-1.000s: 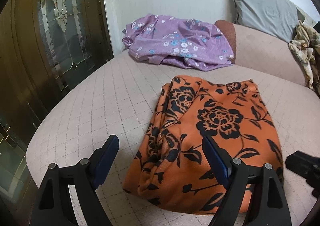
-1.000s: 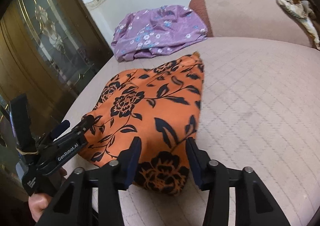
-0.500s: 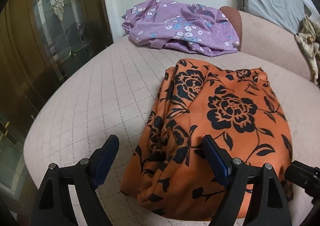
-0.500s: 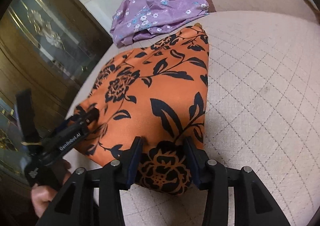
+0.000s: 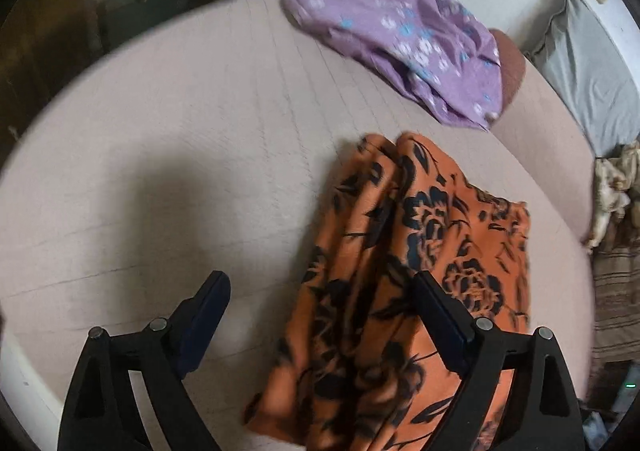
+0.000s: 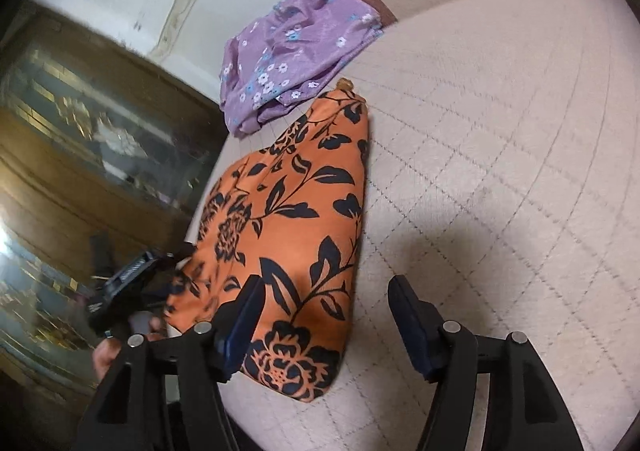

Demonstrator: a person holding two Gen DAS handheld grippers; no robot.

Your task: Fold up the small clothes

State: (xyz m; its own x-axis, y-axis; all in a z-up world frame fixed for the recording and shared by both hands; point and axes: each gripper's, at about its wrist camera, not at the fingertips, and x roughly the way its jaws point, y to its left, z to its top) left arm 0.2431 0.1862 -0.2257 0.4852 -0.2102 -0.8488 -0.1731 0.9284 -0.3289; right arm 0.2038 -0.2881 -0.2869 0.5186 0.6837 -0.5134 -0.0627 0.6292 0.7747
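Observation:
An orange cloth with black flowers (image 5: 404,283) lies folded on the quilted beige cushion (image 5: 192,155). It also shows in the right wrist view (image 6: 288,227). My left gripper (image 5: 320,315) is open and empty above the cloth's near left edge. My right gripper (image 6: 324,315) is open and empty above the cloth's near right corner, jaws wide apart. A purple flowered cloth (image 5: 396,35) lies crumpled at the far end of the cushion, also seen in the right wrist view (image 6: 292,55).
A grey pillow (image 5: 584,63) leans on the white wall at the back right. A cream patterned cloth (image 5: 612,191) hangs at the right edge. A dark wood and glass cabinet (image 6: 92,155) stands left of the cushion.
My right gripper has opened and let go of the orange cloth. Both grippers have lifted and tilted, the left swinging left. The cloth lies a little more bunched.

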